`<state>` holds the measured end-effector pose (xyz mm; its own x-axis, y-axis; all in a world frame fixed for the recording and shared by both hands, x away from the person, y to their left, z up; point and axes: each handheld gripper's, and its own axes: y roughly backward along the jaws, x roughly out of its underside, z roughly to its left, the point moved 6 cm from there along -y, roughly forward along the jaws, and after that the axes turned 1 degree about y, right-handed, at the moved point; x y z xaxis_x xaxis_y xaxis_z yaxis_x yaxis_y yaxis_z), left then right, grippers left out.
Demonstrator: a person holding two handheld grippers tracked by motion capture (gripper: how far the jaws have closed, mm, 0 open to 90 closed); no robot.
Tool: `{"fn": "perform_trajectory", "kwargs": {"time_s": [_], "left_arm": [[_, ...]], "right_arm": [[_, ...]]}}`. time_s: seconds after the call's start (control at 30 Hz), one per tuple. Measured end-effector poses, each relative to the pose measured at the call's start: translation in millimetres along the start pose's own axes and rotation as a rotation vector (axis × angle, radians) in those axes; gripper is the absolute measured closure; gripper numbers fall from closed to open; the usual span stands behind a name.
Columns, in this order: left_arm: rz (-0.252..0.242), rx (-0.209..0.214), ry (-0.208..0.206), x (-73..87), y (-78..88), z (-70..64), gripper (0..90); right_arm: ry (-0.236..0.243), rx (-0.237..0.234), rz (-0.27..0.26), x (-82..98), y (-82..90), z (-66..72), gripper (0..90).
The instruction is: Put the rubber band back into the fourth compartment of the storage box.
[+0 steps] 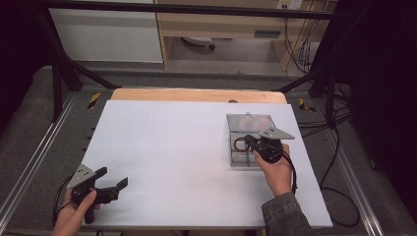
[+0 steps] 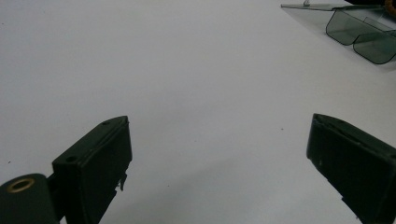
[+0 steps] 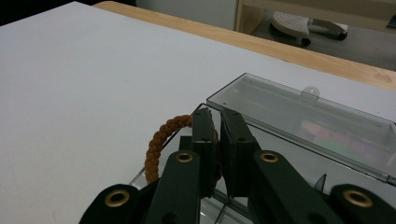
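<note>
A clear plastic box [image 1: 235, 158] stands at the right of the white table top [image 1: 172, 147], its lid [image 3: 299, 116] swung open toward the far side. My right gripper [image 1: 248, 141] is shut on a brown braided ring [image 3: 158, 140] and holds it at the box's near left corner, just over the opening. The ring [image 1: 240, 144] curves out to the left of the jaws, and my right gripper [image 3: 217, 116] hides its other half. My left gripper [image 1: 112, 177] rests at the front left, open, with bare table between its fingers. From the left gripper [image 2: 219, 135], the box [image 2: 355, 28] lies far off.
A wooden table edge [image 1: 196, 95] runs along the back. Black frame posts [image 1: 59, 73] stand at both back corners and cables [image 1: 339, 162] trail down the right side. A wheeled chair base [image 3: 303, 23] sits on the floor beyond.
</note>
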<state>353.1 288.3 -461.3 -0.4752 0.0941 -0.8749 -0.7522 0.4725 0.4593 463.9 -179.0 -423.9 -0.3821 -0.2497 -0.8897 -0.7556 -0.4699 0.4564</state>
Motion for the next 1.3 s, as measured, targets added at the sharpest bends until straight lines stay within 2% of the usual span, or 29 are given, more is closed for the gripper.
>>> {"fn": "perform_trajectory", "kwargs": {"time_s": [0.43,0.67,1.3], "left_arm": [[0.001,0.002,-0.002,0.0,0.7,0.1,6.2],[-0.001,0.004,-0.003,-0.3,0.9,0.0,6.2],[0.003,0.003,-0.007,0.0,0.6,-0.3,6.2]], "right_arm": [[0.008,0.002,0.029,4.4,-0.7,0.0,84.9],[0.009,0.001,0.068,10.0,-1.6,0.5,84.9],[0.065,0.008,0.127,18.6,-10.5,6.3,84.8]]}}
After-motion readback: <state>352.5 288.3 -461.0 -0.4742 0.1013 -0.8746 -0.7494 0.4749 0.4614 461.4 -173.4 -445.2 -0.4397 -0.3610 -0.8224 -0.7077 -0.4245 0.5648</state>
